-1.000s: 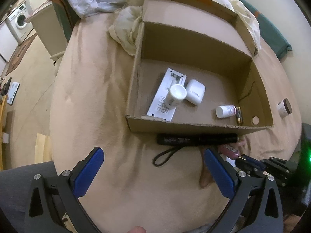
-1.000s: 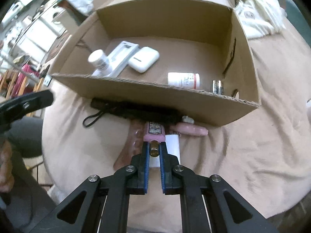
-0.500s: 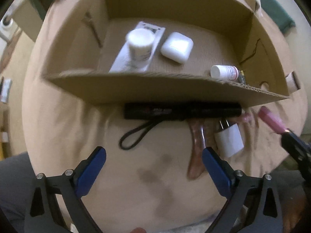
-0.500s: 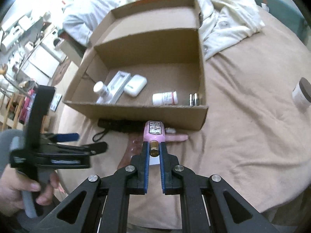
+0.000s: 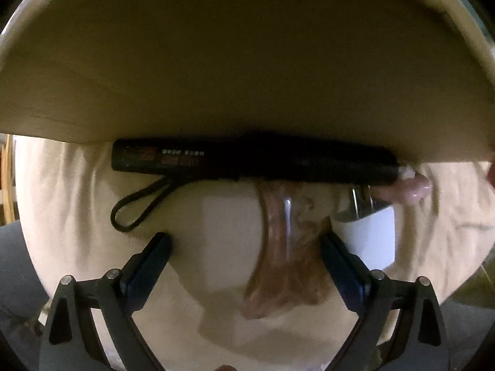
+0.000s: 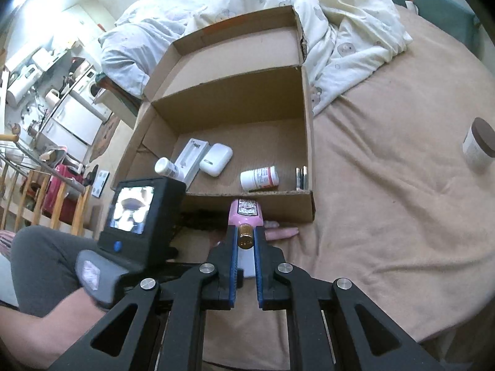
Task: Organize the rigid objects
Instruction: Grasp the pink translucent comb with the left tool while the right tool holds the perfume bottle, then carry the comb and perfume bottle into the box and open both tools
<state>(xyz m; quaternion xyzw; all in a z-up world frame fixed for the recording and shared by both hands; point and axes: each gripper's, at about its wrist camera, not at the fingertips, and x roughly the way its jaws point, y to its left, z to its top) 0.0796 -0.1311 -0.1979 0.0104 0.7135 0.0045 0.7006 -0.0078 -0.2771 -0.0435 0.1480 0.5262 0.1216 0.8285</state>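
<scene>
The right gripper (image 6: 246,258) is clamping a pink bottle (image 6: 245,213) by its gold cap, holding it above the blanket just in front of the cardboard box (image 6: 278,202). The left gripper (image 5: 244,258) is closing with jaws wide, nothing gripped, over the black flashlight (image 5: 253,162) lying against the box wall beside a white charger (image 5: 368,232).

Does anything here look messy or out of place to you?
Yes. A black flashlight, a white charger plug and a pinkish translucent piece lie outside the cardboard box, against its front wall, while similar small items sit inside. A brown-lidded jar lies alone on the blanket.
</scene>
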